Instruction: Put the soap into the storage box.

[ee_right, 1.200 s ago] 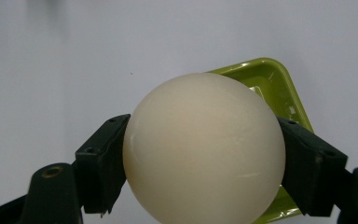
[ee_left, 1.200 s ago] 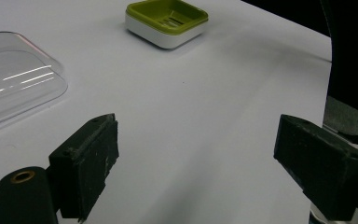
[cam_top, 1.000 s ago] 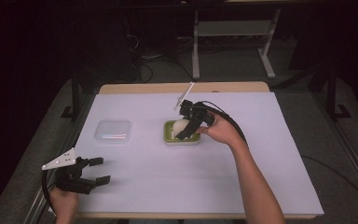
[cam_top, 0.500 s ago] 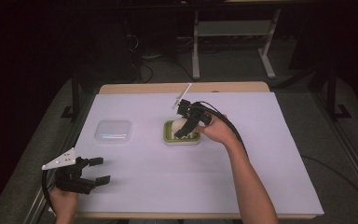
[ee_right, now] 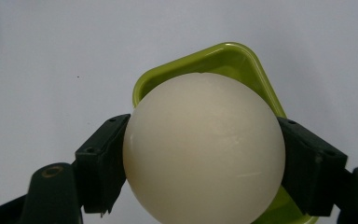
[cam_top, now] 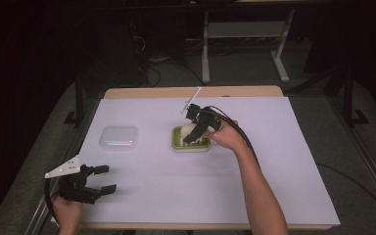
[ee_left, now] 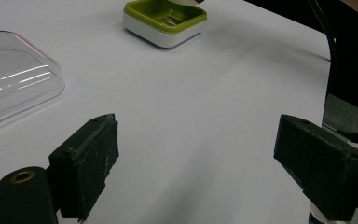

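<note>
Cream ball (ee_right: 204, 149), lime-green dish (cam_top: 191, 143) with white base, clear lid (cam_top: 119, 137), white surface (cam_top: 298, 161), black jaws

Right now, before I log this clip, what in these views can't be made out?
- Whether the white ball touches the green dish: in the right gripper view the ball covers the dish floor; in the high view the right tool covers it.
- Dish interior: cut by the top edge in the left gripper view.
- Clear lid: cut by the left edge there.

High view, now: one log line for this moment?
right gripper: shut on cream ball, over green tray | left gripper: open, idle near table edge | clear lid: on table, untouched
</note>
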`<state>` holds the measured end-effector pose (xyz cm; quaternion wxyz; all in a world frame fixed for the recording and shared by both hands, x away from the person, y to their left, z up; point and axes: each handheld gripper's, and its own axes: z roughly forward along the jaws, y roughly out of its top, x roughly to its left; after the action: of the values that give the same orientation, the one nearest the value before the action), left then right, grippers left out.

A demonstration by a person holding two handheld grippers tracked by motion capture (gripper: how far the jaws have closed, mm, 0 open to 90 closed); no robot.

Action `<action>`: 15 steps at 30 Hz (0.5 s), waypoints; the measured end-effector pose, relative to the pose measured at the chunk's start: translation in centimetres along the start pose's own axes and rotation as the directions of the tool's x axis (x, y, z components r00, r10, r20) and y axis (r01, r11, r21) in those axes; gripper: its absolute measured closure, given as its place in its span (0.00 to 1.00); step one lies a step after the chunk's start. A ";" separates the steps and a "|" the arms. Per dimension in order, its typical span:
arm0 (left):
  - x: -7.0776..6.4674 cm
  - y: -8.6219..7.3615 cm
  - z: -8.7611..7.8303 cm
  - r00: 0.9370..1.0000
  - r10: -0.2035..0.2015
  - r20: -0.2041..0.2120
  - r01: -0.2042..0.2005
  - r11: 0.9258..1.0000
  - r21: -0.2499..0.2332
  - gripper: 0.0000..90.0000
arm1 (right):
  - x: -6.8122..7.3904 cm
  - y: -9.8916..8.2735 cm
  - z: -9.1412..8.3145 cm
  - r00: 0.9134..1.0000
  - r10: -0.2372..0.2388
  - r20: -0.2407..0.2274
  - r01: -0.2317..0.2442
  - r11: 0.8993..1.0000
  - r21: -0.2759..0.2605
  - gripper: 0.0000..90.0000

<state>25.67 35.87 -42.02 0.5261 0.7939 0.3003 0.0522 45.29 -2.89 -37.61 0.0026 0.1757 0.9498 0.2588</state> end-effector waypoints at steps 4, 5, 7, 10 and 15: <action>0.0 0.0 0.0 1.000 -0.003 0.000 0.003 1.000 -0.002 0.15 | -0.2 0.0 0.3 1.000 0.006 0.003 -0.006 1.000 0.006 0.26; 0.0 0.0 0.0 1.000 -0.002 0.001 0.002 1.000 -0.003 0.15 | -0.2 0.0 0.4 1.000 0.008 0.003 -0.008 1.000 0.004 0.26; 0.0 0.0 0.1 1.000 -0.003 0.000 0.003 1.000 -0.002 0.15 | -0.4 0.0 0.5 1.000 0.007 0.002 -0.007 1.000 0.000 0.26; 0.0 0.0 0.0 1.000 -0.001 0.001 0.001 1.000 -0.001 0.15 | -0.5 0.0 0.7 1.000 0.014 0.002 -0.014 1.000 0.005 0.26; 0.0 0.0 0.0 1.000 -0.003 0.000 0.003 1.000 -0.002 0.15 | -0.7 -0.2 0.9 1.000 0.027 0.006 -0.027 1.000 0.010 0.26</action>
<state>25.67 35.90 -42.04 0.5271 0.7928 0.3017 0.0517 46.00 -2.79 -38.56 0.0009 0.1892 0.9486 0.2538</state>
